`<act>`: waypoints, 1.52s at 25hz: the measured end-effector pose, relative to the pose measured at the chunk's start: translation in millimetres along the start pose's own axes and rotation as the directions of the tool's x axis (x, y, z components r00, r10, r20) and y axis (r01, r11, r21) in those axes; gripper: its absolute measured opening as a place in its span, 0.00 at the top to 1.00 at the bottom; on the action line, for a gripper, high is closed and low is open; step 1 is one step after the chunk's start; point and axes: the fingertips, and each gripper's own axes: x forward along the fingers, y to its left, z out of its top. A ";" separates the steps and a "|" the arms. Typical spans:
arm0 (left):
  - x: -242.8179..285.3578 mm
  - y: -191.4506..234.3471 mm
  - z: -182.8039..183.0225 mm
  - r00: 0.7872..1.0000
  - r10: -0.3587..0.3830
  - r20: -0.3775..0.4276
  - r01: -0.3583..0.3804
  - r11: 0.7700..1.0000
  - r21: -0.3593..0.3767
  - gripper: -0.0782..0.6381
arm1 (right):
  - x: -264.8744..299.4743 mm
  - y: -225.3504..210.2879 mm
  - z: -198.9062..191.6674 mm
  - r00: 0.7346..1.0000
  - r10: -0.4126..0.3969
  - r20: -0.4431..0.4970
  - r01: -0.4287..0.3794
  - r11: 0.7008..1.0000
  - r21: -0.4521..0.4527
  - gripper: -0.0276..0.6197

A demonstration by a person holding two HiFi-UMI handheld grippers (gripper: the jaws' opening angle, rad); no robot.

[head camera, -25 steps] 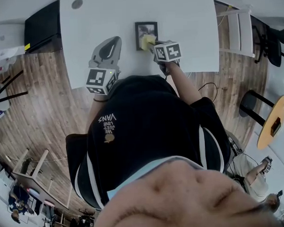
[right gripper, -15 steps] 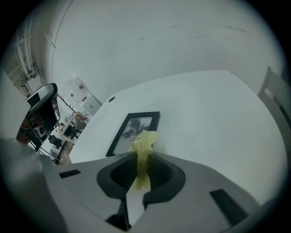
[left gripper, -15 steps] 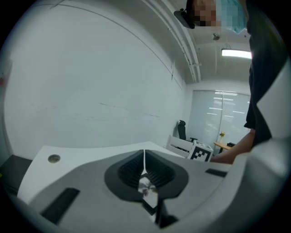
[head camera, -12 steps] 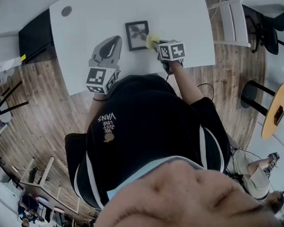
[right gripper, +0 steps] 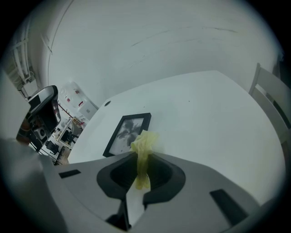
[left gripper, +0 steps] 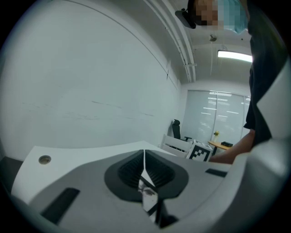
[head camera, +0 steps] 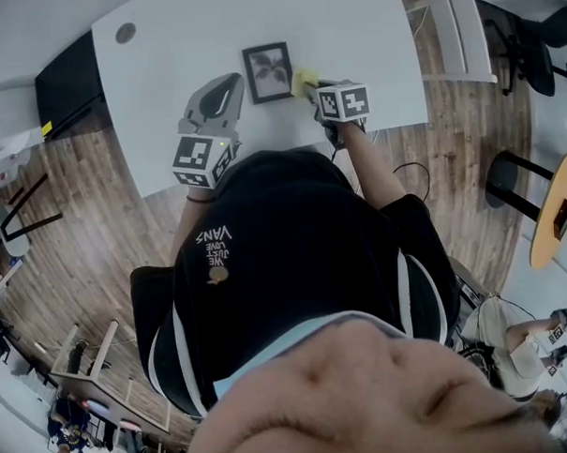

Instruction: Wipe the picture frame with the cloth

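Note:
A small black picture frame (head camera: 267,72) with a grey print lies flat on the white table (head camera: 350,30); the right gripper view shows the picture frame (right gripper: 127,133) just ahead and to the left. My right gripper (head camera: 307,82) is shut on a yellow cloth (head camera: 303,80), which sticks out past the jaws as a bunched tuft (right gripper: 143,144) held beside the frame's right edge, just off it. My left gripper (head camera: 223,92) rests over the table left of the frame, jaws pressed together with nothing between them (left gripper: 144,175).
A white chair (head camera: 458,30) stands at the table's right side. A dark cabinet (head camera: 66,85) sits left of the table. A round grommet (head camera: 125,32) marks the table's far left corner. A round wooden stool table (head camera: 557,214) is at the far right on the wood floor.
My right gripper with the cloth has slid off the picture frame to its right side. The left gripper has stayed in place.

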 end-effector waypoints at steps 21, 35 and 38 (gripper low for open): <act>6.3 14.4 33.7 0.997 -0.060 0.051 0.055 0.993 0.106 0.87 | -90.2 47.5 89.4 0.893 0.017 0.449 0.013 0.998 -0.064 0.89; 7.4 8.8 52.2 0.987 -0.136 0.091 0.120 0.980 0.157 0.87 | -164.5 75.5 123.8 0.757 -0.011 0.653 0.084 0.993 -0.081 0.89; 4.6 13.1 54.8 0.986 -0.135 0.099 0.118 0.981 0.155 0.87 | -171.0 80.4 124.7 0.735 -0.019 0.678 0.094 0.993 -0.073 0.89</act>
